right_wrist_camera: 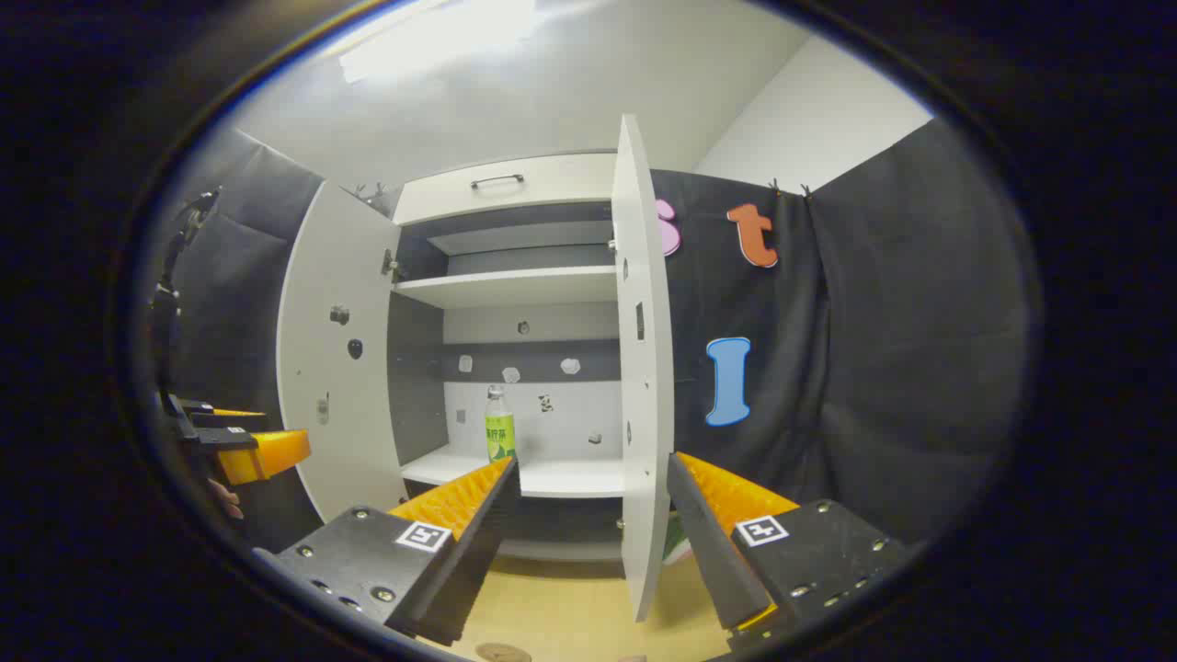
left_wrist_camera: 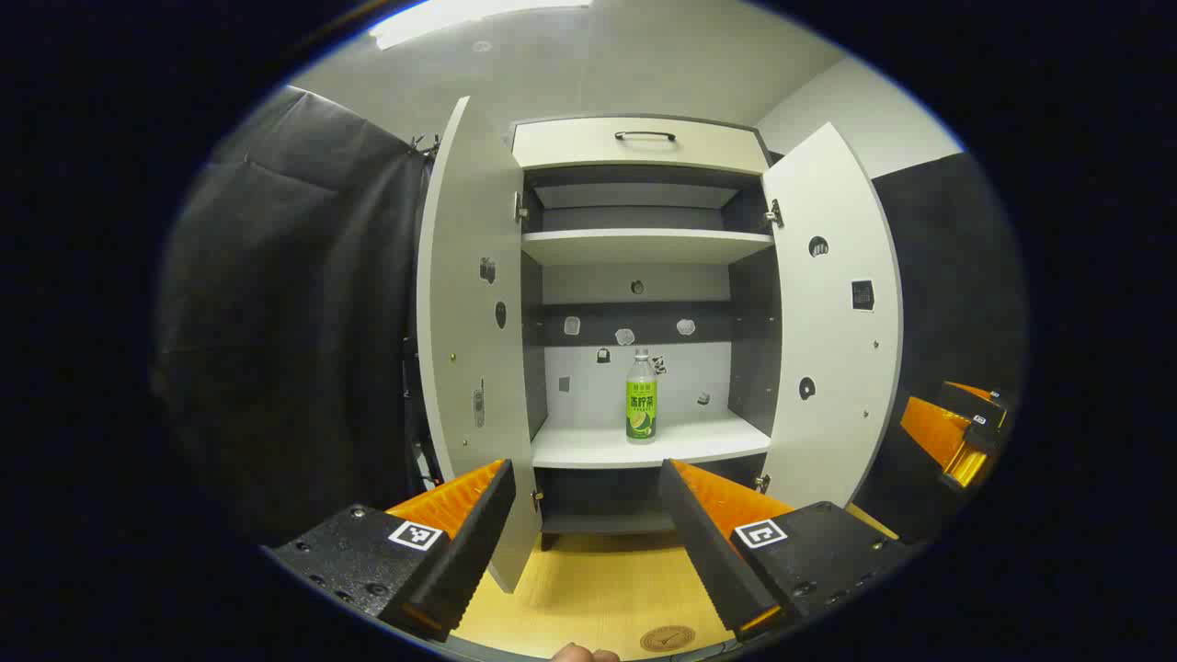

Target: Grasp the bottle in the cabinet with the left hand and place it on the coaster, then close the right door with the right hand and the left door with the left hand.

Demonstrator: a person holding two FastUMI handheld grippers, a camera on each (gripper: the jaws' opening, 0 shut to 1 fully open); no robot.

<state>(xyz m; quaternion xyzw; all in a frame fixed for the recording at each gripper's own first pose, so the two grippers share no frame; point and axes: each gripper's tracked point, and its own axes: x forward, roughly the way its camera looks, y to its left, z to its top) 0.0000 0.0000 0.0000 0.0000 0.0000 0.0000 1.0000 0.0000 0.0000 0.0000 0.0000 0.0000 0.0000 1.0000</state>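
Where black cloth [left_wrist_camera: 276, 322] hangs, wooden tabletop [left_wrist_camera: 598, 598] shows.

1. A ceiling light [left_wrist_camera: 478, 14] is mounted above the cabinet [left_wrist_camera: 641, 147].
2. Black cloth [left_wrist_camera: 285, 303] is hung to either side of the cabinet.
3. A pale wall [right_wrist_camera: 809, 124] is seen above the cloth.
4. A wooden surface [left_wrist_camera: 598, 588] is laid beneath the cabinet.

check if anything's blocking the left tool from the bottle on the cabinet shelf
Nothing visible does. The green-labelled clear plastic bottle stands alone on the white cabinet shelf, both white doors swung wide, and the open left tool faces it across bare space.
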